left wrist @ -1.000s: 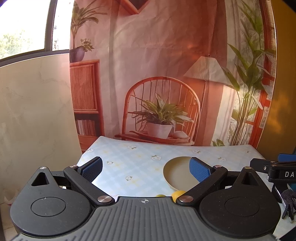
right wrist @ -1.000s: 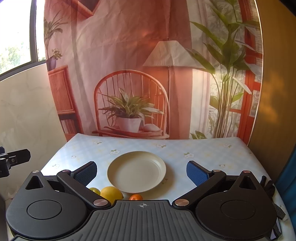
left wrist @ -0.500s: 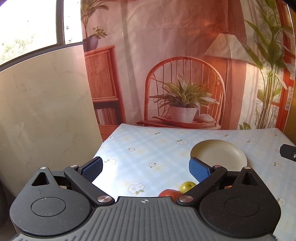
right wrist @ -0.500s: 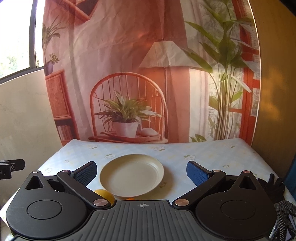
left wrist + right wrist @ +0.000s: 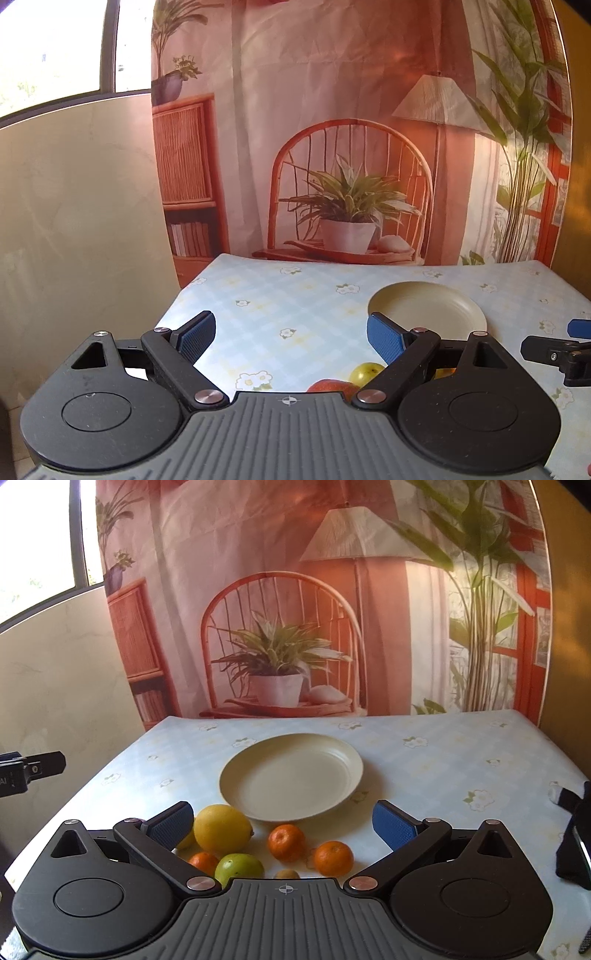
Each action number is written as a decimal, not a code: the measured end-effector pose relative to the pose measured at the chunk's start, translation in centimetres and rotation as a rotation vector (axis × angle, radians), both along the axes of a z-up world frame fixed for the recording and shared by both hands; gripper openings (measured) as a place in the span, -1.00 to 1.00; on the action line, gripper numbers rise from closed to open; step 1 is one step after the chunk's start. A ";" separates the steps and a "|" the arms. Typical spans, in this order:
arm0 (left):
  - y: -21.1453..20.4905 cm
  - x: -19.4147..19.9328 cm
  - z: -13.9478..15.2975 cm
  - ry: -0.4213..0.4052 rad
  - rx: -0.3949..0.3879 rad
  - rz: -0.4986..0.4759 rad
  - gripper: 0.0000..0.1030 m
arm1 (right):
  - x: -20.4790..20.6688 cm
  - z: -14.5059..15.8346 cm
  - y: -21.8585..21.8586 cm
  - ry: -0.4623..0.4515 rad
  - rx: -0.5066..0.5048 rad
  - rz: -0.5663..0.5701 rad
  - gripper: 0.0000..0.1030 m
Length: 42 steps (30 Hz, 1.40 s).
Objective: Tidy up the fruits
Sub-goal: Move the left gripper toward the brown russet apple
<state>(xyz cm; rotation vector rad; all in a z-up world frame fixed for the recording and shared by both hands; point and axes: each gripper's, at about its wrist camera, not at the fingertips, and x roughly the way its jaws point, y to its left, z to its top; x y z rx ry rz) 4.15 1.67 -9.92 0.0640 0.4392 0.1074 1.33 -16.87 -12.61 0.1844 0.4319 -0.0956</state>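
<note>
Backdrop: behind the table we see a printed cloth (image 5: 258,590) picturing a rattan chair, a potted plant, a lamp and a bookshelf; a window shows at the upper left.
Table: we have a pale blue checked tablecloth (image 5: 443,760) with small white flowers covering the top.
Plate: our cream plate (image 5: 291,775) sits near the middle of the cloth with nothing on it; in the left wrist view the plate (image 5: 432,302) lies beyond the right finger.
Fruit: we count a cluster on the cloth just in front of the plate. A lemon (image 5: 222,828) lies closest to the plate's near rim, beside the right gripper's left pad. Two mandarins (image 5: 286,842) sit well apart from the pads in the gap, and a third, partly hidden, lies by the lemon. A green fruit (image 5: 238,866) and a small brown fruit (image 5: 287,874) peek over the gripper body.
Left view fruit: we make out a red apple (image 5: 332,387) and a yellow-green fruit (image 5: 365,372), both partly hidden by our gripper.
Left gripper (image 5: 291,334): our jaws stand wide and have just been narrowing a little; only bare cloth lies between them.
Right gripper (image 5: 282,823): our jaws are spread wide, holding nothing, with fruit lying on the cloth below and between them.
</note>
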 end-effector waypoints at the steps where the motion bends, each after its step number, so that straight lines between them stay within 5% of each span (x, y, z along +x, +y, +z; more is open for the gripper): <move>1: 0.3 0.2 -0.2 0.020 -0.026 -0.012 0.76 | 0.1 -0.2 0.1 0.008 0.012 0.014 1.00; 5: 1.1 0.7 -1.3 0.120 -0.132 -0.062 0.76 | 0.6 -1.0 0.9 0.077 0.010 0.033 1.00; 13: 0.4 -0.1 -3.3 0.224 -0.019 -0.079 0.81 | 0.1 -2.7 2.8 0.145 -0.036 0.033 1.00; 22: 1.4 -2.2 -4.4 0.283 -0.033 -0.126 0.81 | -2.1 -3.8 4.9 0.172 -0.048 0.105 0.92; 42: -2.0 -2.0 -7.5 0.356 -0.029 -0.424 0.26 | -1.8 -5.5 7.1 0.284 -0.015 0.276 0.64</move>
